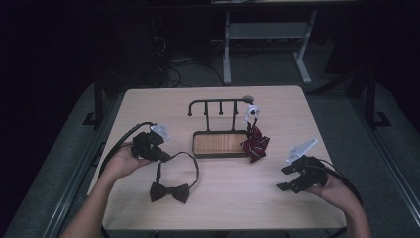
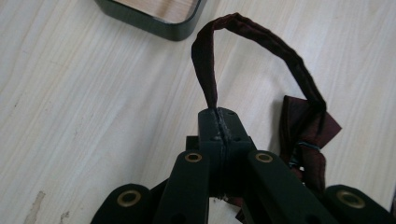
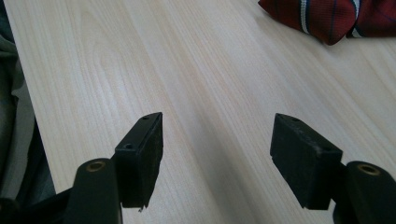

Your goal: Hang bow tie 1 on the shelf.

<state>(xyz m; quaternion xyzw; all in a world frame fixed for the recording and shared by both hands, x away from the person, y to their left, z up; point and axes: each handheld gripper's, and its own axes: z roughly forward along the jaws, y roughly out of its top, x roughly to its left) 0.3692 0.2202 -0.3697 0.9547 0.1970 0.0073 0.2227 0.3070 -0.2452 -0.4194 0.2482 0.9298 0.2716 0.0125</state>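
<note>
On the pale wooden table [image 1: 213,208], near its front edge, we find the dark maroon fabric bow tie [image 1: 170,192] lying flat, its thin neck strap [image 1: 190,161] looped up and back toward the left gripper [image 1: 167,157]; from the left gripper view we see the black jaws pressed together on that strap [image 2: 252,35], the narrow stitched band rising from between the pads and arching over to the knot; we judge the grip is taken on the strap rather than the bow so the loop hangs open for a peg; the cloth looks soft and matte, its edges faintly ribbed.

Behind the tie stands a black metal rack with a row of upright hooks [image 1: 218,106] over a shallow wood-lined tray [image 1: 220,144]; a red striped bow tie [image 1: 255,144] droops from the rack's right end on a white clip, seemingly hung already, its woven stripes white and blue in the right gripper view [image 3: 327,16].

Well apart, at the table's right, the right gripper [image 1: 289,179] rests low in the person's hand, jaws spread wide with nothing between them, square rubbery pads [image 3: 140,154] above bare, fine-grained laminate; we take it to be waiting.
</note>
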